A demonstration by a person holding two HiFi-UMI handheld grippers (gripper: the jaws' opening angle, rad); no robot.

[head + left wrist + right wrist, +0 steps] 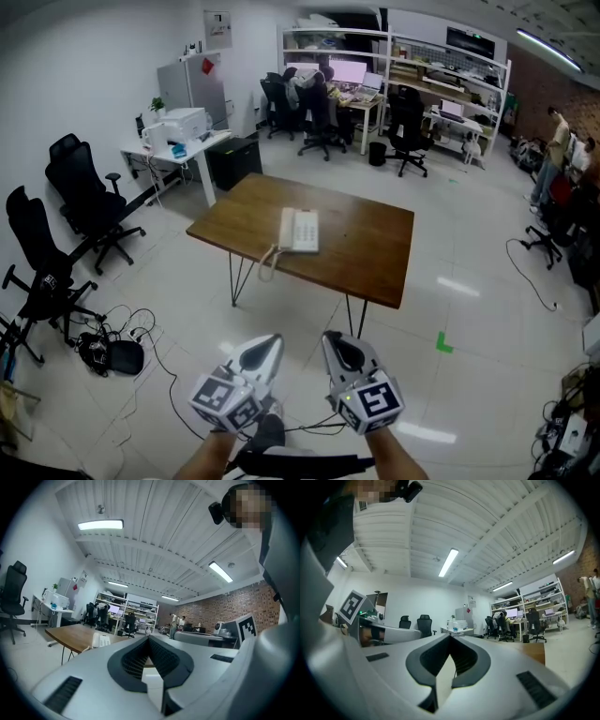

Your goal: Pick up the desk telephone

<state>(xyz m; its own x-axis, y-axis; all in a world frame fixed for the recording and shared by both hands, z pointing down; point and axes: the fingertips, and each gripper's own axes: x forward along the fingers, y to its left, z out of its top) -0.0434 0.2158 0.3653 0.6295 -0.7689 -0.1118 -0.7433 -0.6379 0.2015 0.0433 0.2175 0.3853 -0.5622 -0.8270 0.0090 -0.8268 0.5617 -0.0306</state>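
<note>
A white desk telephone [299, 230] with a coiled cord lies on a brown wooden table [366, 253] in the middle of the room. The left gripper view shows the same telephone [101, 640] small and far off, left of the jaws. My left gripper [273, 341] and right gripper [330, 337] are held side by side near the bottom of the head view, well short of the table. Both are shut with nothing between the jaws. In their own views, the left gripper [149, 638] and right gripper [451, 638] point roughly level across the room.
Black office chairs [86, 202] stand along the left wall, with cables and a bag [120, 354] on the floor beneath. A white desk with a printer [178, 127] is at the back left. People work at desks [328, 94] at the back. A green floor mark [442, 343] lies right of the table.
</note>
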